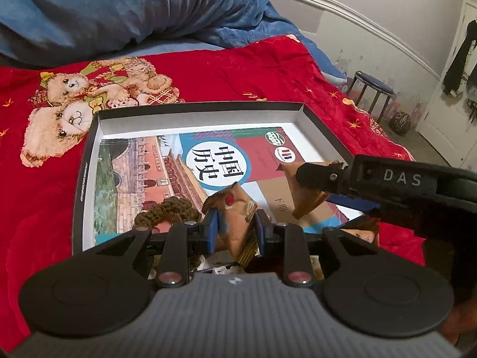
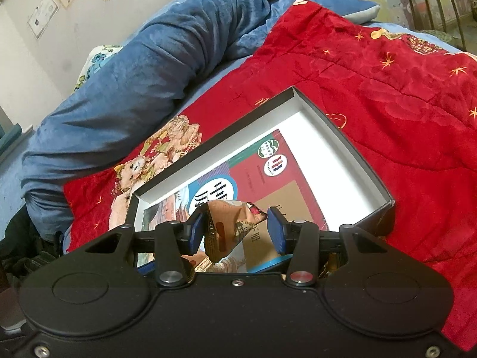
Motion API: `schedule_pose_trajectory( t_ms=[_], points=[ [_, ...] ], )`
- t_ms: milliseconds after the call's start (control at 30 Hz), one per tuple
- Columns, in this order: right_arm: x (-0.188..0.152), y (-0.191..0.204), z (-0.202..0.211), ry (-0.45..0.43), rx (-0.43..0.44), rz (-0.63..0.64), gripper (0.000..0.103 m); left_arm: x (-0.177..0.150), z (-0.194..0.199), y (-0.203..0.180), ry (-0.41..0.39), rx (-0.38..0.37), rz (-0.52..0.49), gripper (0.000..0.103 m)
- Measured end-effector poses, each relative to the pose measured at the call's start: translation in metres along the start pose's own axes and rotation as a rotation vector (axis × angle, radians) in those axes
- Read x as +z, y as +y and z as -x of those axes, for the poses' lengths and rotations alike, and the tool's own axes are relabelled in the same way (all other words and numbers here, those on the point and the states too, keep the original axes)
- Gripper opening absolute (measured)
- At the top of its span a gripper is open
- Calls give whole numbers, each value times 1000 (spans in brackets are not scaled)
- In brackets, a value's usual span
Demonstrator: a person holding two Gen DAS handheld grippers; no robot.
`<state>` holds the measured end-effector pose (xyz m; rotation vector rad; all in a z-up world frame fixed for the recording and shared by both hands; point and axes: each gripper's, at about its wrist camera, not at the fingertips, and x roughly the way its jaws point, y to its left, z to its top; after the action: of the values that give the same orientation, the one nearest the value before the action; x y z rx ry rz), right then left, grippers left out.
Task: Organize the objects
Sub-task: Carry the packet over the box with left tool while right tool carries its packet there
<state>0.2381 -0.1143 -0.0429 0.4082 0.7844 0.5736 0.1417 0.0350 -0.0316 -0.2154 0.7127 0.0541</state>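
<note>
Left gripper (image 1: 235, 228) is clamping one tan foil snack packet (image 1: 237, 208); right gripper (image 2: 237, 226) is pinching another (image 2: 229, 223). I'm holding both over the shallow black-rimmed box (image 1: 196, 110), history textbook (image 1: 167, 173) already inside. Packets not yet placed.

1. The shallow box (image 1: 190, 116) lies on the quilt (image 1: 44, 179), which is spread over the bed.
2. A textbook (image 1: 143, 173) lies flat inside the box, on its floor.
3. A knotted cord (image 1: 167, 211) rests on the textbook, at the box's near edge.
4. A snack packet (image 1: 238, 223) sits just right of the cord, over the box.
5. A second snack packet (image 1: 301, 197) is further right, over the textbook.
6. A rolled duvet (image 1: 119, 9) lies behind the box.
7. A stool (image 1: 372, 92) stands beyond the box, off the bed.
</note>
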Motion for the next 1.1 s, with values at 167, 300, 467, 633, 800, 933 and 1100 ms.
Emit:
schedule_pose_trajectory(
  t_ms=[167, 300, 467, 633, 800, 933, 1100],
  points=[
    [-1, 0, -1, 5, -9, 3, 44, -3, -1, -2, 6, 12, -17, 29],
    [1, -1, 1, 4, -7, 0, 44, -3, -3, -2, 13, 17, -14, 28],
    [2, -5, 1, 6, -3, -17, 44, -4, -4, 0, 23, 25, -11, 28],
    [0, 0, -3, 26, -8, 10, 44, -3, -5, 1, 32, 21, -3, 29],
    [-1, 3, -5, 31, -15, 39, 44, -4, -6, 0, 37, 20, -1, 29],
    [0, 2, -5, 36, -14, 38, 44, -3, -5, 1, 39, 16, 6, 41],
    [0, 3, -6, 35, -17, 57, 44, -4, 2, -3, -3, 21, -3, 45]
  ],
)
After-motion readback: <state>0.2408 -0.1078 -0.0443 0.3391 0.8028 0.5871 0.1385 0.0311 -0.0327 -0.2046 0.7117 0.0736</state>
